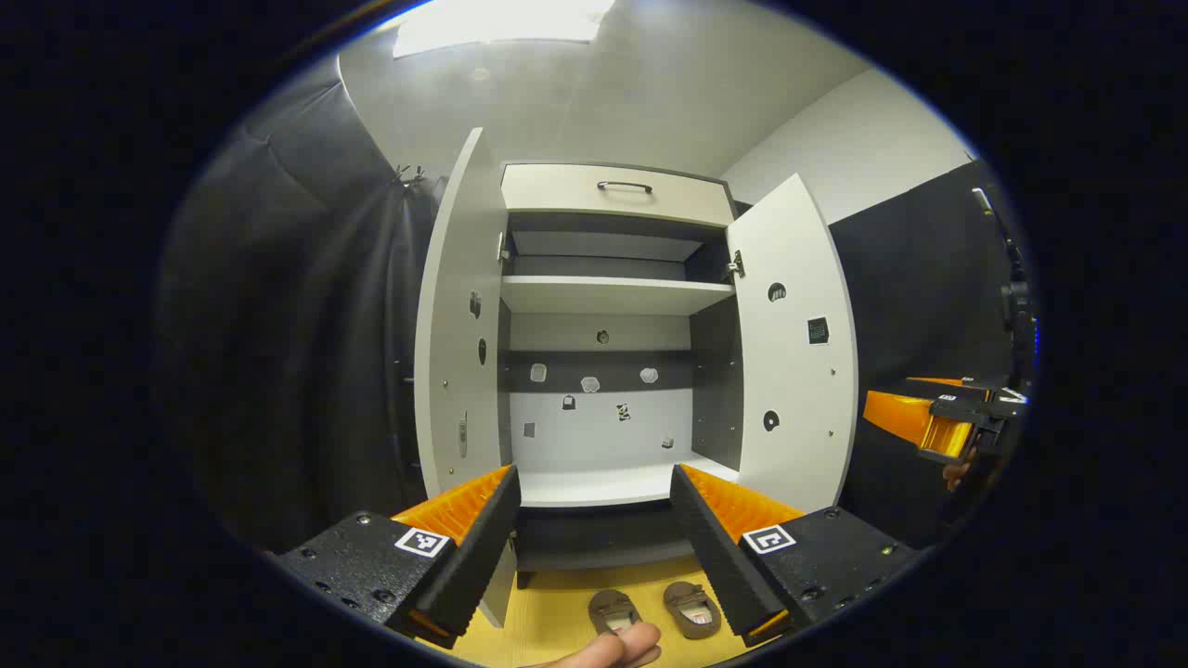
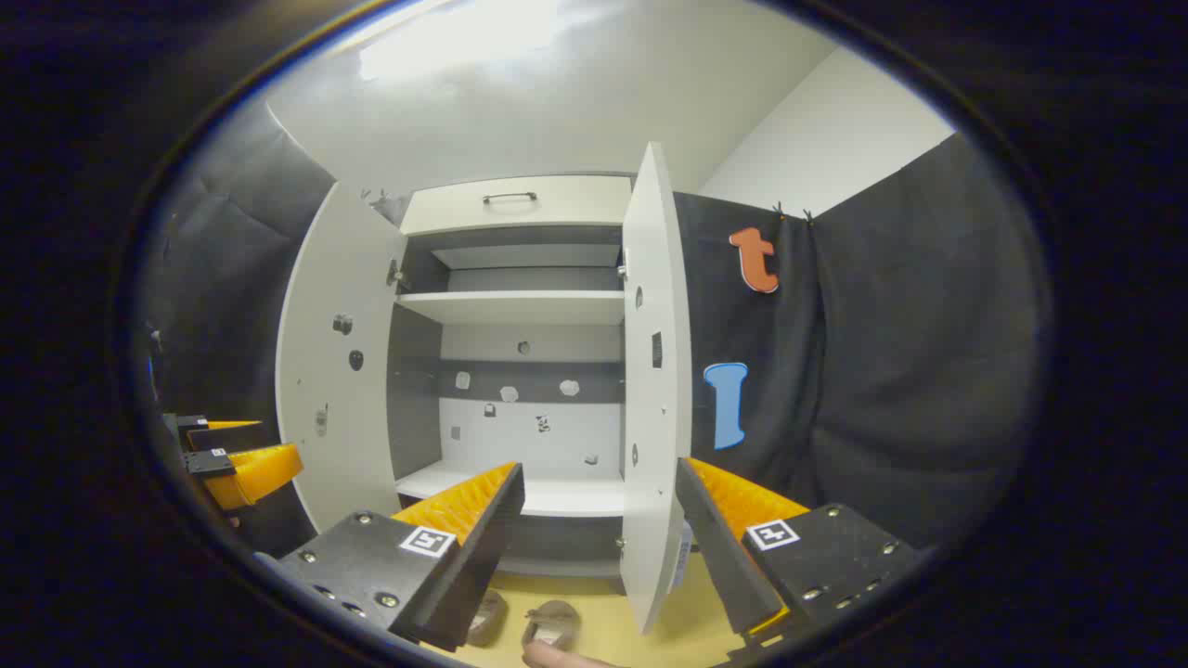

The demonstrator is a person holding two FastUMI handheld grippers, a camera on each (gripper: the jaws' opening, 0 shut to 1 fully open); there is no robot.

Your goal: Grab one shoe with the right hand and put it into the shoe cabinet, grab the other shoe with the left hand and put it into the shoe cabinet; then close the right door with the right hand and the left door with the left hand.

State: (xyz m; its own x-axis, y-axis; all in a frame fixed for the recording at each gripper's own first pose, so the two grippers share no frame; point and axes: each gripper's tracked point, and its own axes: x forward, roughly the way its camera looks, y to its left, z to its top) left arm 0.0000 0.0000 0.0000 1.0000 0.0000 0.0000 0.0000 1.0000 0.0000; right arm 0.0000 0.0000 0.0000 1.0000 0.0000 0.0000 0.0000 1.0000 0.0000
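Nothing is done yet: both shoes [image 1: 654, 610] sit side by side on the floor before the shoe cabinet [image 1: 613, 343], whose left door [image 1: 461, 325] and right door [image 1: 792, 353] stand open. My left gripper [image 1: 592, 538] and right gripper [image 2: 599, 538] hang with fingers spread wide, empty. The shelves look bare, though the lowest part is hidden from me.

Left claw [image 1: 594, 520] agape, right claw [image 2: 599, 520] agape

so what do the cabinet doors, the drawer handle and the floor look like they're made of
Cabinet doors: likely laminated board, matte white; flat, thin-edged panels with small hardware holes.
Drawer handle: probably metal; a slim dark bar that curves at both ends, too small to be sure.
Floor: looks like light wood or wood-look laminate, smooth yellowish surface under the two brown shoes.
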